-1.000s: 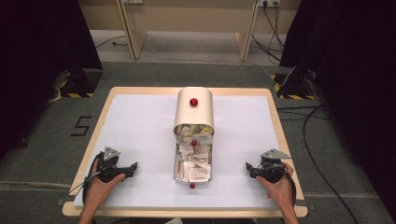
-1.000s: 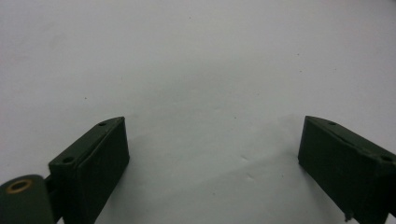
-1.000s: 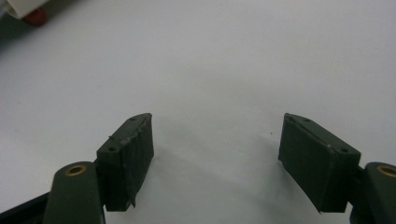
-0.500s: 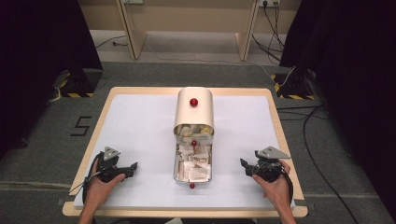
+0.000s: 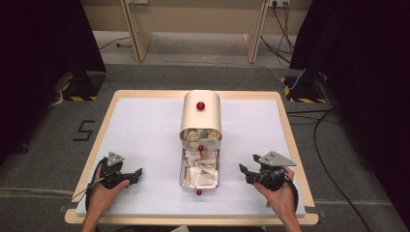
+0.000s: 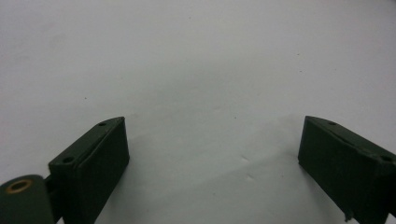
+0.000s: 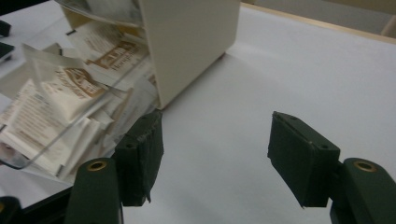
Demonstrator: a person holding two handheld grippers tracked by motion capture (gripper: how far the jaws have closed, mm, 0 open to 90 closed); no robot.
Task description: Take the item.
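Left gripper (image 5: 137, 172): I see fingers (image 6: 93, 163) apart, nothing between.
Right gripper (image 5: 244, 170): fingers (image 7: 140, 154) apart, just been closing, empty, beside sachet box (image 5: 200, 116).

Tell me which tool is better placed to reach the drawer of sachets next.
Probably the right tool: it is raised, open, with nothing between the jaws, beside the clear drawer of sachets. The left tool faces bare white table.

White table mat (image 5: 145, 130) on a wooden-edged table (image 5: 285, 130), grey carpet floor (image 5: 43, 159), black-and-yellow striped blocks at ten (image 5: 77, 87) and two o'clock (image 5: 302, 87), cables (image 5: 333, 145) at three o'clock.
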